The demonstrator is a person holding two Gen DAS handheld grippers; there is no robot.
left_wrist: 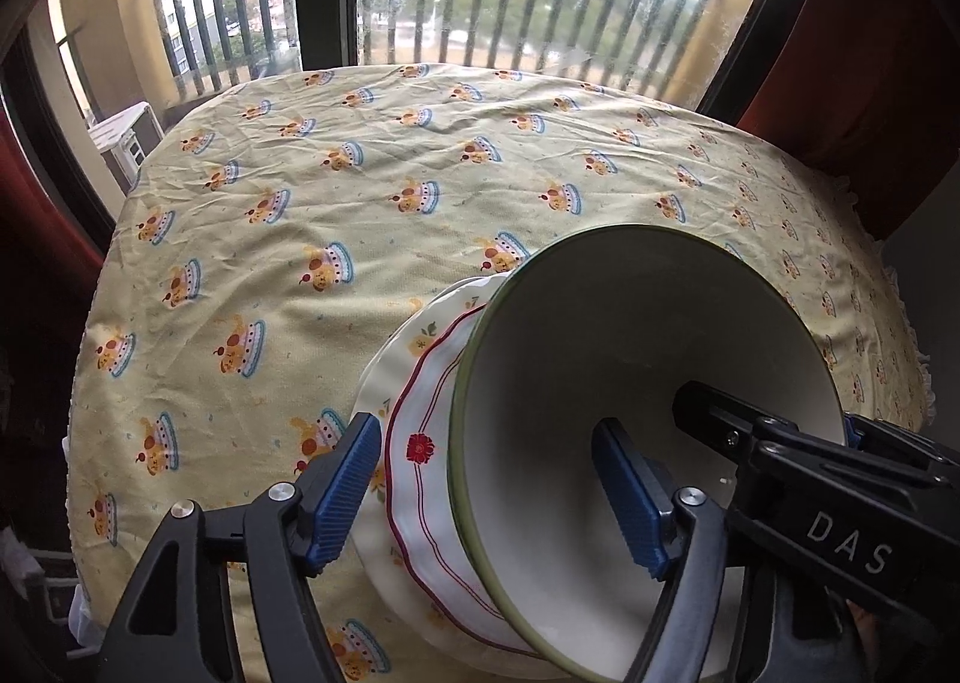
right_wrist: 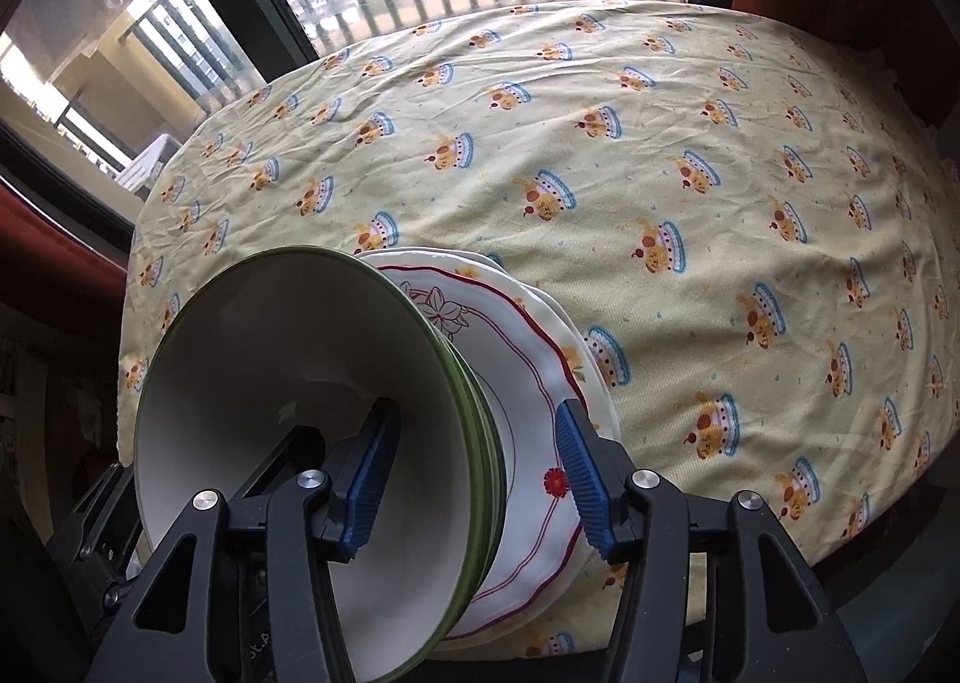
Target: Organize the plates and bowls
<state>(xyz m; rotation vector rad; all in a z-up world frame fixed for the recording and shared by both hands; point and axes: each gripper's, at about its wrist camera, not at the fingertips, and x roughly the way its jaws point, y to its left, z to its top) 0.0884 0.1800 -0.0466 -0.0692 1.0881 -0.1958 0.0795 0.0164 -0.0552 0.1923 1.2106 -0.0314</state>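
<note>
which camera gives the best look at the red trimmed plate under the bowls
The right wrist view. There the red-trimmed plate shows its scalloped rim, red flower and an outlined flower drawing beside the green-rimmed bowl. In the left wrist view the bowl covers most of the plate, leaving only a crescent.

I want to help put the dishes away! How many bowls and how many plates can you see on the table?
Green-rimmed bowls: at least 2, nested; more rims may hide beneath.
Red-rimmed plate: 1
Cream flowered plate at the bottom: 1
Total: at least 4 dishes in one stack on the tablecloth.
</note>
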